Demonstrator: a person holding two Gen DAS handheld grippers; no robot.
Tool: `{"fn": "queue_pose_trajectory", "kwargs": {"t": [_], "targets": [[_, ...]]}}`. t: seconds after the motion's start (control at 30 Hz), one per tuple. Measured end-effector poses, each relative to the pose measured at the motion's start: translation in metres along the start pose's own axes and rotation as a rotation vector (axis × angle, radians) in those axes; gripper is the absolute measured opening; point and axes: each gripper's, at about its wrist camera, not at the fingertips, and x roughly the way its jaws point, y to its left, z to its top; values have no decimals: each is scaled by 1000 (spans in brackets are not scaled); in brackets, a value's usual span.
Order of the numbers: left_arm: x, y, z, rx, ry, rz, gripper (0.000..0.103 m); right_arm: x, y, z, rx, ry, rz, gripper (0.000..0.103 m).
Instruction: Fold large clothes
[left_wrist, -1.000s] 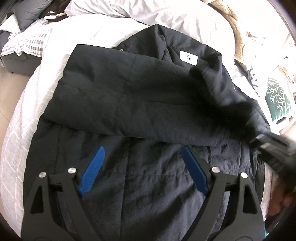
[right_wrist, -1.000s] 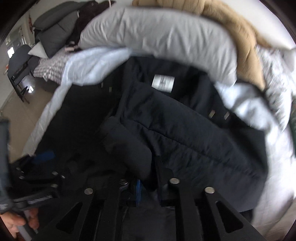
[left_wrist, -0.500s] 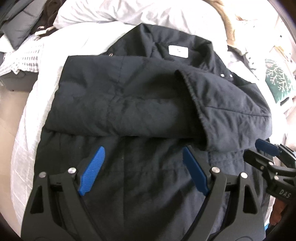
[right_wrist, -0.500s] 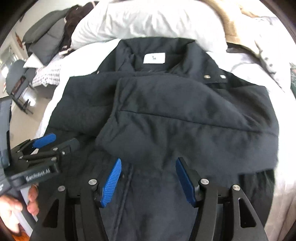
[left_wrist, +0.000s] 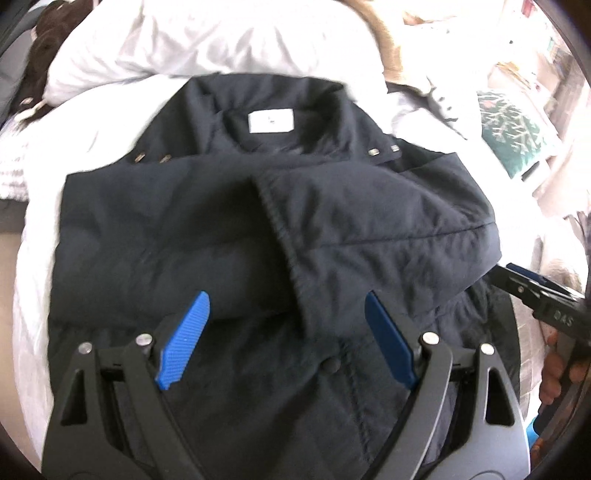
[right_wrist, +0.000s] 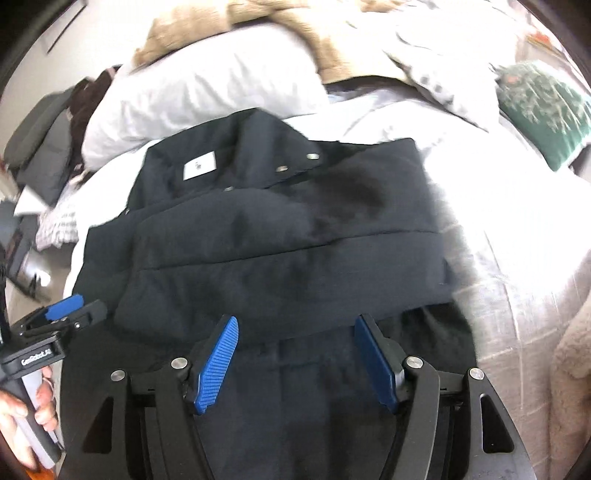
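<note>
A large black padded jacket (left_wrist: 229, 229) lies flat on the white bed, collar and white neck label (left_wrist: 271, 122) at the far end. Both sleeves are folded across its chest, the right sleeve (left_wrist: 369, 229) on top. The jacket also shows in the right wrist view (right_wrist: 280, 236). My left gripper (left_wrist: 286, 321) is open and empty above the jacket's lower half. My right gripper (right_wrist: 295, 343) is open and empty above the hem side. Each gripper shows at the edge of the other's view: the right one (left_wrist: 532, 284) and the left one (right_wrist: 66, 310).
White pillows (right_wrist: 207, 85) and a tan blanket (right_wrist: 332, 40) lie beyond the collar. A green patterned cushion (right_wrist: 539, 107) sits at the far right. Grey and checked bedding (right_wrist: 48, 140) lies to the left. White bedspread (right_wrist: 517, 229) surrounds the jacket.
The right gripper let go of the right sleeve, which now lies across the chest, and drew back open. Both grippers moved towards the jacket's middle.
</note>
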Motion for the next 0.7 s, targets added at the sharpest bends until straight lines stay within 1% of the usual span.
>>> {"fn": "queue_pose_trajectory", "kwargs": {"t": [0.07, 0.1, 0.17, 0.2, 0.23, 0.27, 0.3, 0.37, 0.4, 0.43, 0.47, 0.5, 0.53, 0.57, 0.63, 0.7], "targets": [[6, -7, 8, 25, -17, -23, 86, 2, -12, 2, 52, 3, 13, 67], [9, -9, 10, 31, -16, -20, 86, 4, -19, 3, 80, 9, 15, 66], [20, -13, 19, 36, -7, 16, 86, 9, -30, 4, 131, 23, 17, 62], [25, -13, 24, 34, -2, 35, 86, 12, -35, 4, 151, 31, 19, 62], [31, -11, 29, 22, 5, 56, 86, 13, -37, 4, 160, 39, 18, 62], [37, -6, 33, 2, 13, 61, 86, 14, -38, 4, 162, 43, 18, 62], [41, -2, 35, -19, 23, 52, 86, 15, -38, 4, 162, 46, 15, 62], [55, 8, 38, -88, 57, 10, 85, 17, -38, 3, 159, 55, 10, 62], [59, 12, 36, -116, 66, -15, 76, 17, -37, 3, 160, 57, 9, 62], [65, 13, 34, -149, 81, -53, 60, 17, -37, 2, 162, 57, 9, 62], [71, 12, 32, -164, 98, -85, 53, 17, -36, 2, 164, 57, 8, 62], [72, 10, 31, -165, 99, -79, 50, 17, -35, 2, 165, 57, 8, 62], [71, 6, 29, -154, 84, -59, 39, 16, -35, 2, 166, 54, 11, 62], [68, 1, 29, -133, 68, -49, 31, 17, -35, 4, 166, 52, 13, 62], [61, -4, 29, -117, 41, -44, 8, 17, -35, 4, 166, 49, 15, 62], [50, -3, 32, -132, 14, -60, 8, 16, -34, 3, 163, 48, 13, 62]]}}
